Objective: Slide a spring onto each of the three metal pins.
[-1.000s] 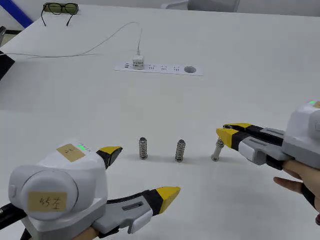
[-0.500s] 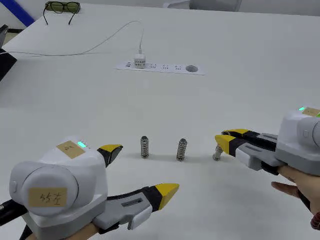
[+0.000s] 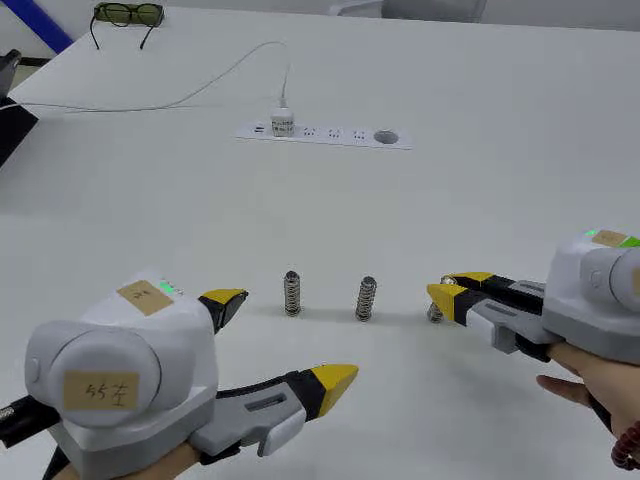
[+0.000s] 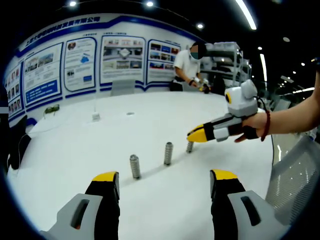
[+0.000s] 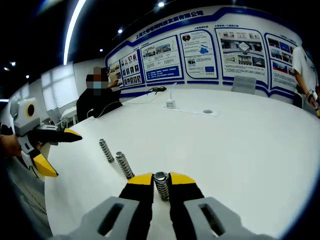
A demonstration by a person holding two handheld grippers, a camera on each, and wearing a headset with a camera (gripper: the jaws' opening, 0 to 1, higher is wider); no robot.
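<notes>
Three upright metal pins stand in a row on the white table (image 3: 480, 160), each with a spring on it: the left pin (image 3: 292, 293) (image 4: 135, 166), the middle pin (image 3: 367, 298) (image 4: 168, 153) and the right pin (image 3: 436, 312) (image 5: 161, 186). My right gripper (image 3: 457, 288) (image 5: 161, 180) comes in from the right, shut on the spring of the right pin, with its yellow tips on either side of the coil. My left gripper (image 3: 280, 338) (image 4: 165, 177) hovers open in front of the row, nothing between its fingers.
A white power strip (image 3: 325, 134) with a plugged charger (image 3: 283, 125) and a thin cable lies at the back. Dark glasses (image 3: 125, 14) rest at the far left corner. A person sits at the table's far end (image 5: 97, 97).
My right gripper has sunk lower over the right pin and now hides most of it. The left gripper has stayed in place.
</notes>
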